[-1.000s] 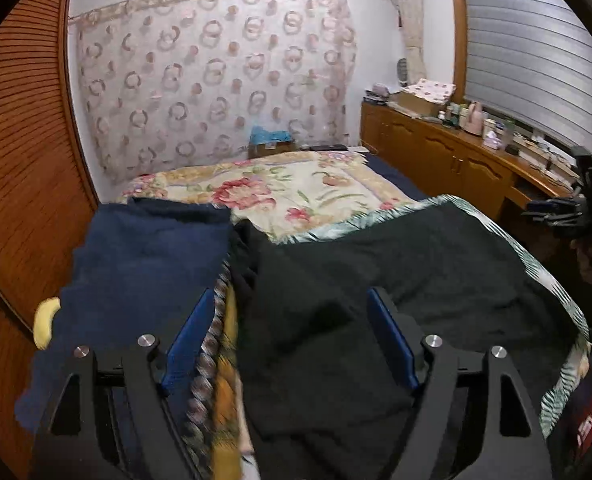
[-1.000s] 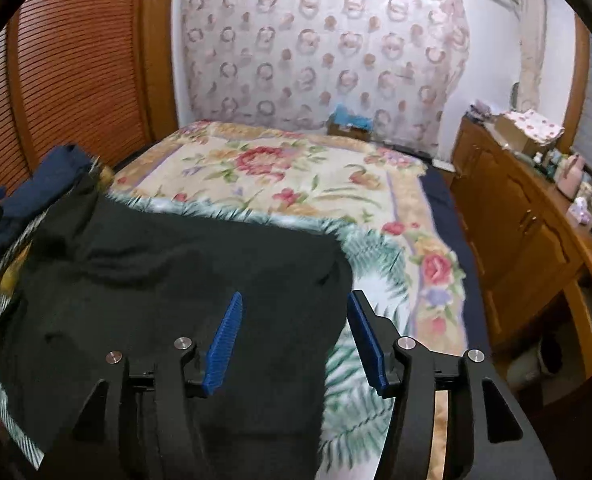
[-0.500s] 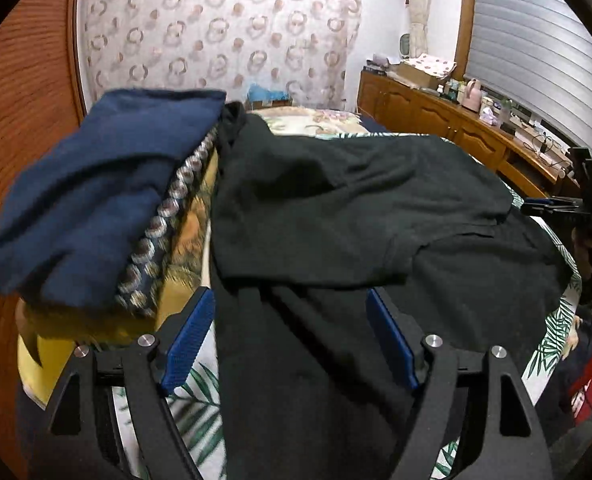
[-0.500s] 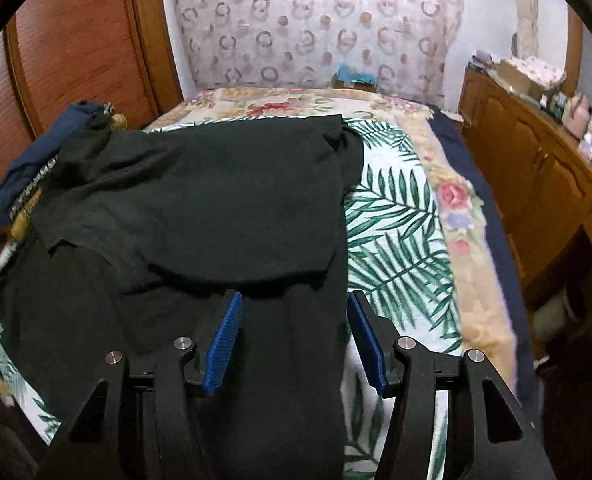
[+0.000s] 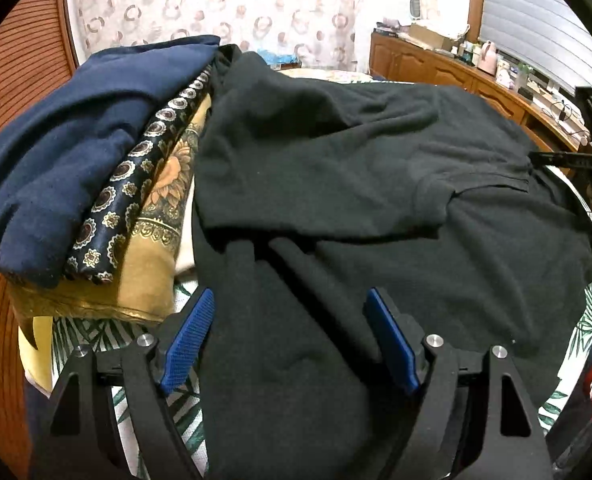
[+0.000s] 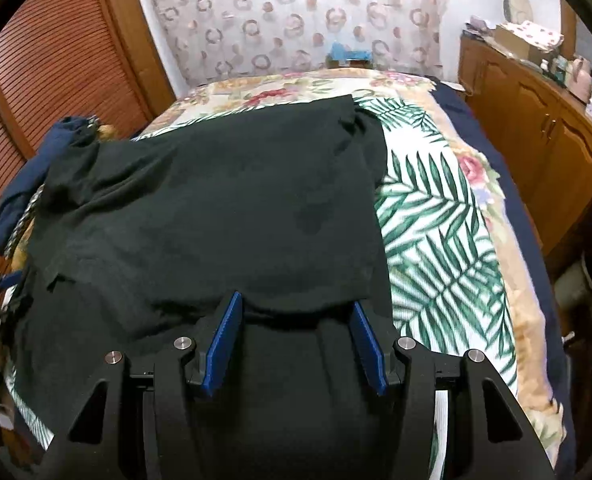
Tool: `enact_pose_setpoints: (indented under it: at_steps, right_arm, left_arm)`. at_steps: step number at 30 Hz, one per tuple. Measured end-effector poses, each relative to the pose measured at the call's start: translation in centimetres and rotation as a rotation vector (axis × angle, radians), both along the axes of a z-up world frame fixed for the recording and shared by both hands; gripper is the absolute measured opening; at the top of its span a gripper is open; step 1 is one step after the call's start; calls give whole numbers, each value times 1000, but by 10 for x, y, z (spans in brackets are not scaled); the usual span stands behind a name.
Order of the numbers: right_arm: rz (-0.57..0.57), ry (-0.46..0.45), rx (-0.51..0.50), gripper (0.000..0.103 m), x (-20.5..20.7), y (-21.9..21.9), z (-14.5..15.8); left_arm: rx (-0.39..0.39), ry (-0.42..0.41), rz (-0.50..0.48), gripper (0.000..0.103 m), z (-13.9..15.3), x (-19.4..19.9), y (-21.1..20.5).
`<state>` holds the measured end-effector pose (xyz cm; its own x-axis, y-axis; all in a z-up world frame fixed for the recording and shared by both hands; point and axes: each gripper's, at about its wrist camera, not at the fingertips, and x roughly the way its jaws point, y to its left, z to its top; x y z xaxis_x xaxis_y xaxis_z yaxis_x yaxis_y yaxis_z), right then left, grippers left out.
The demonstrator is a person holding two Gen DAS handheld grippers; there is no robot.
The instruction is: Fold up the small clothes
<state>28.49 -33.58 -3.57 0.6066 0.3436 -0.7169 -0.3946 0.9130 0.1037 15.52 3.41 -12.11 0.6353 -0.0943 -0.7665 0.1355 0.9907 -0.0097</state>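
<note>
Black shirt lies spread on the bed, over a palm-leaf sheet. One layer is already folded over; its free edge crosses the cloth just ahead of both grippers. A sleeve end shows near the shirt's right side in the left view.

Left hand-held gripper: jaws wide apart, over the near part of the shirt, nothing between the pads. Right hand-held gripper: jaws part open, straddling the folded edge. Cloth bunches slightly between the pads, but they do not look pressed on it; read as not gripping.

Handling, judged: light knit, soft, limp. It will drape and crease, with no stiffness to hold a fold by itself. Not slippery or fragile. Best taken at a hem or corner, pinching both layers together so the lower one does not lag. The mid-panel would only give a bunched pinch.

Surface: soft mattress with patterned bedding, so the cloth can drag and wrinkle when slid. A pile of other clothes, navy on top with patterned and yellow pieces under, sits touching the shirt's left edge.

Room: slatted wooden doors on the left, ring-patterned curtain at the back, wooden cabinets on the right with clutter on top.
</note>
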Motion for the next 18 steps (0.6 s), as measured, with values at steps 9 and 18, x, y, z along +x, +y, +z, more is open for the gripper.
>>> enact_pose_setpoints:
  at_steps: [9, 18]
  right_arm:
    - [-11, -106, -116, 57, -8, 19, -14]
    - [-12, -106, -117, 57, -9, 22, -17]
  left_arm:
    - [-11, -1, 18, 84, -3, -1, 0]
    - [-23, 19, 21, 84, -1, -1, 5]
